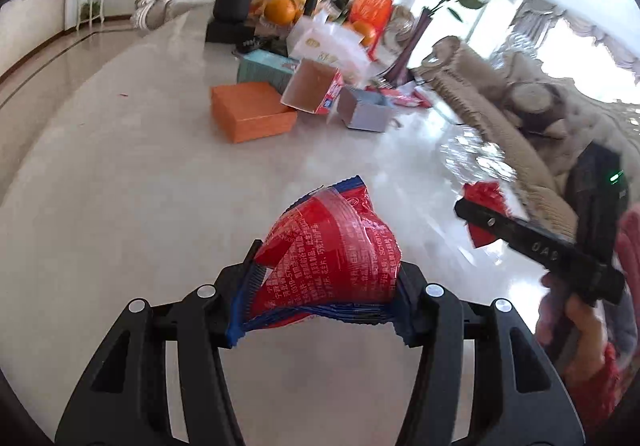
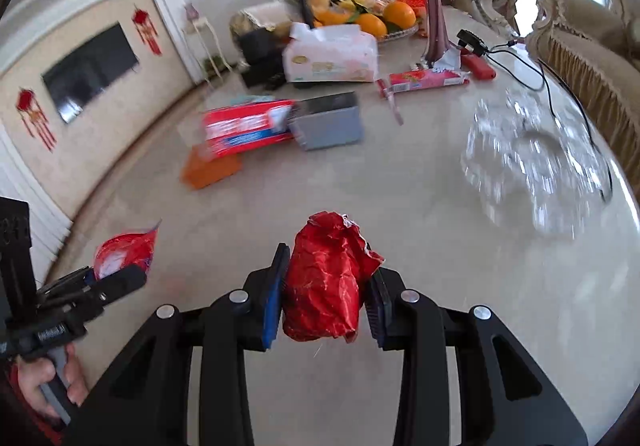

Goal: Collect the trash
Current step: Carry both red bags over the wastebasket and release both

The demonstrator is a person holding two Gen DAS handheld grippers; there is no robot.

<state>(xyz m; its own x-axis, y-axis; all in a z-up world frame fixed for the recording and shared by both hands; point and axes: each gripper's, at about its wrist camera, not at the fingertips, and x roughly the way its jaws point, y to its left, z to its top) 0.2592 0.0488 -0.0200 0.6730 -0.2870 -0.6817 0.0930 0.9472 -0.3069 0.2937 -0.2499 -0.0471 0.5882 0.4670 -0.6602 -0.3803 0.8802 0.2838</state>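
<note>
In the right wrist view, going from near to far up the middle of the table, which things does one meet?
right gripper shut on the crumpled red wrapper → grey box → tissue pack → oranges

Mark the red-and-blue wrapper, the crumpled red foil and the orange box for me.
red-and-blue wrapper [image 1: 332, 246]: left wrist view, printed red middle panel.
crumpled red foil [image 2: 326, 278]: right wrist view, centre of the wad between the pads.
orange box [image 1: 250, 110]: left wrist view, its top face.
</note>
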